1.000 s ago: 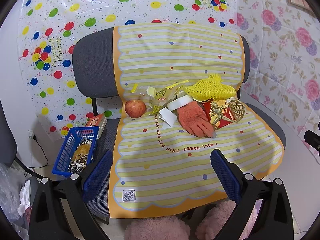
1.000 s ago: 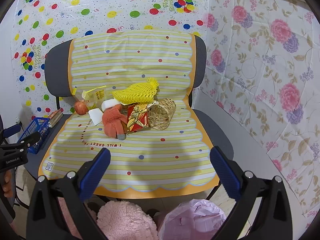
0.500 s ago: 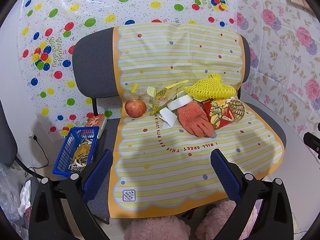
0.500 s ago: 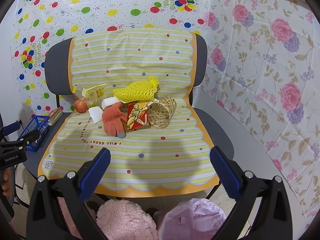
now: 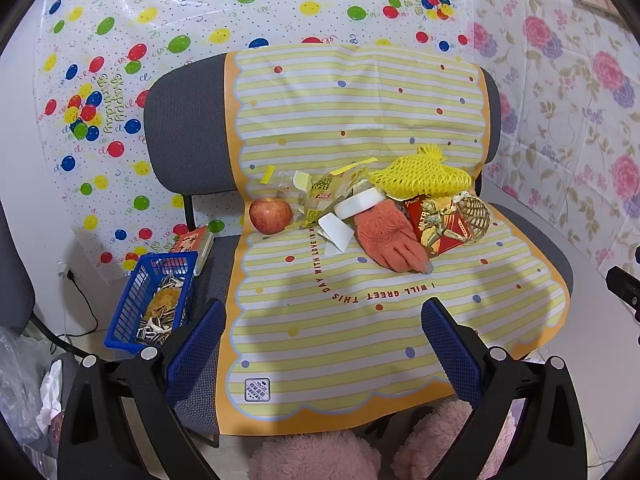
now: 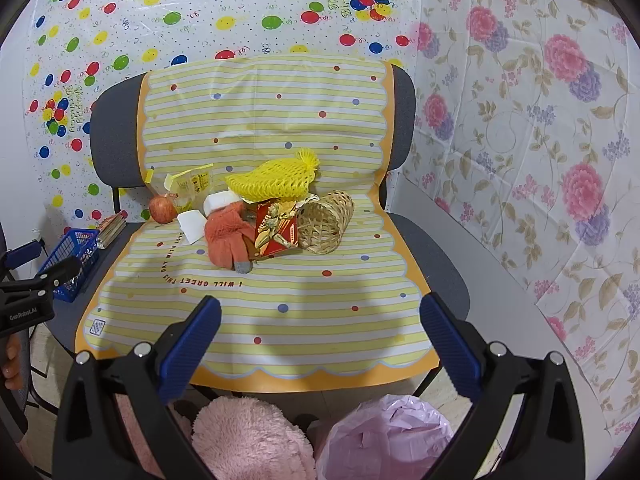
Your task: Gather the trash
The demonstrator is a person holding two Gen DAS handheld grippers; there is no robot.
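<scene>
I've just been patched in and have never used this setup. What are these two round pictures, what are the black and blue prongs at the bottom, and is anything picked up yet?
Each picture comes from a fisheye camera on a hand-held gripper, looking forward along its jaws. One view belongs to the left gripper, the other to the right gripper. The blue-padded prongs are the jaws; both pairs stand wide apart and hold nothing.

Ahead is a chair under a striped yellow mat. On it lie an apple, crumpled wrappers, white scraps, an orange glove, yellow foam netting, a red packet and a small wicker basket. A blue basket holding shells sits to the left, and a pink bag is below the right gripper.
</scene>
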